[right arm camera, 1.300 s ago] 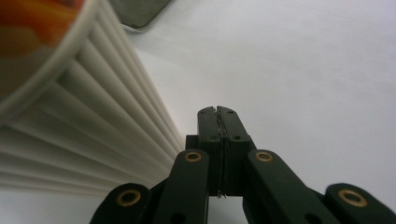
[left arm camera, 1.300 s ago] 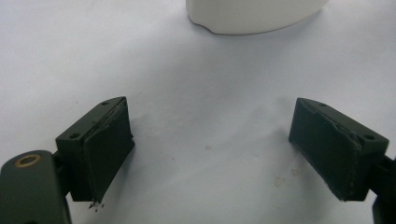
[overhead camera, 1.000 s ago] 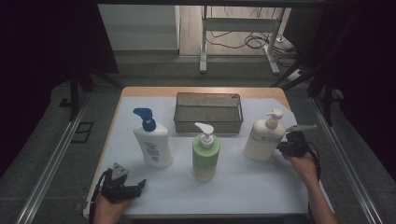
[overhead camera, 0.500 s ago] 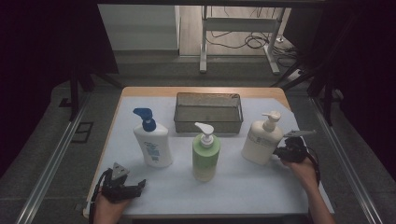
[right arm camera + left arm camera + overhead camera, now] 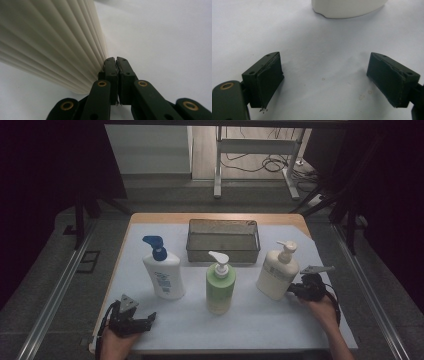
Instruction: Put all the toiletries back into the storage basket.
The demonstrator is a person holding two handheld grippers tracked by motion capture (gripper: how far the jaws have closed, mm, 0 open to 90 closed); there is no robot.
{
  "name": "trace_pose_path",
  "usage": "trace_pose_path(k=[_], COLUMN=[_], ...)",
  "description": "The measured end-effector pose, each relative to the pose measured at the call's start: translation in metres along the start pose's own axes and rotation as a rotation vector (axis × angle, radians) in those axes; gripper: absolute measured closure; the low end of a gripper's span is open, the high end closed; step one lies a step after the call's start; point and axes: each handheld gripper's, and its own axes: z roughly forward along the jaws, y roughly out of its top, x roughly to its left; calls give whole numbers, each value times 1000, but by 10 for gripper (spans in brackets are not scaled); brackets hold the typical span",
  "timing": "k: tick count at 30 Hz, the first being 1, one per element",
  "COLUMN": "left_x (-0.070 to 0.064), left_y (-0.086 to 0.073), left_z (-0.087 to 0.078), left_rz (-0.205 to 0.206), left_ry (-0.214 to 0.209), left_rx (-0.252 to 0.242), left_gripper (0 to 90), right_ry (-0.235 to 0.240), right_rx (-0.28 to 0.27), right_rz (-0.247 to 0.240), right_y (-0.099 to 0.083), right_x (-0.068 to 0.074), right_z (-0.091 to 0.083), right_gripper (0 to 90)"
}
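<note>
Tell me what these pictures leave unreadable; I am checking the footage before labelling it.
- Label on the blue-capped bottle: too small to read in the high view.
- Inside of the mesh basket: dim, contents unclear in the high view.
- Cream bottle: top cut off by the edge of the right gripper view.
- White bottle base: cut off at the top edge of the left gripper view.

Dim room, dark at both sides. Wooden table (image 5: 150,218) under a white sheet (image 5: 260,310), wood bare along the far edge. Grey floor (image 5: 45,285) around it, metal rails (image 5: 55,295) along left and right. Beyond the far edge, a pale wall (image 5: 150,145), a white stand (image 5: 255,147) and loose cables (image 5: 250,165)
</note>
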Motion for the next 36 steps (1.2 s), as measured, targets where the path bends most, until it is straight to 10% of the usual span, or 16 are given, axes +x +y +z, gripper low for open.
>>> trace_pose_path(k=[13, 36], left_x=[0, 0], left_y=[0, 0], left_z=[0, 0], left_rz=[0, 0], left_ry=[0, 1], left_rx=[0, -1], left_gripper=[127, 127], right_ry=[14, -5], right_rx=[20, -39], right_rz=[-16, -28], right_y=[-8, -14], right_x=[10, 40], right_z=[0, -58], right_gripper=[797, 624])
